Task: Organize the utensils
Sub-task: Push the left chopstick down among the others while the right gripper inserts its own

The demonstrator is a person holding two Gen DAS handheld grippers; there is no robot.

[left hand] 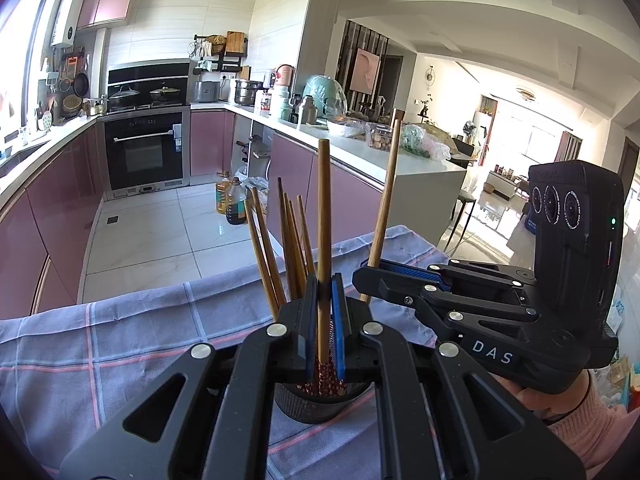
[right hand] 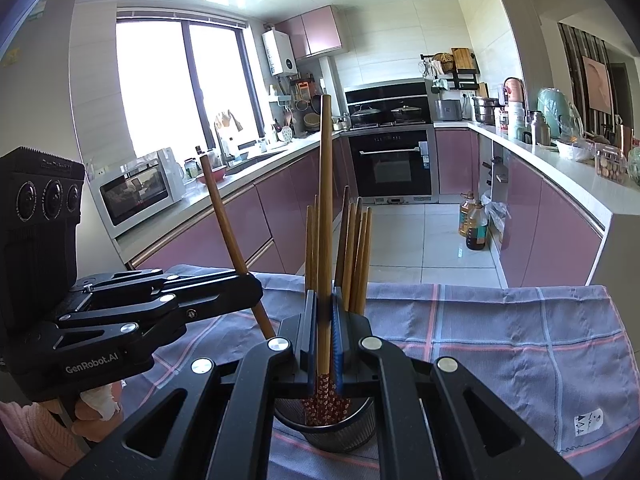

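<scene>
A dark mesh holder [left hand: 316, 406] [right hand: 344, 432] stands on a blue-grey plaid cloth [left hand: 120, 340] [right hand: 500, 340]. Several wooden chopsticks [left hand: 294, 240] [right hand: 356, 248] stand in it, handles up. My left gripper [left hand: 324, 286] is shut on one upright chopstick [left hand: 324, 208], whose red patterned end reaches into the holder. In the right wrist view this left gripper [right hand: 250, 286] comes in from the left, with its chopstick [right hand: 224, 220] leaning. My right gripper [right hand: 325, 300] is shut on another upright chopstick [right hand: 325, 192] over the holder. From the left wrist it shows as the right gripper [left hand: 368, 274], its chopstick [left hand: 386, 196] slanting.
The cloth's far edge [right hand: 400, 286] drops to a tiled kitchen floor. Oil bottles [right hand: 474, 222] stand by the pink cabinets, and an oven [right hand: 390, 164] is at the back. A hand in a pink sleeve [left hand: 576, 420] holds the right gripper. A microwave [right hand: 138, 188] sits on the left counter.
</scene>
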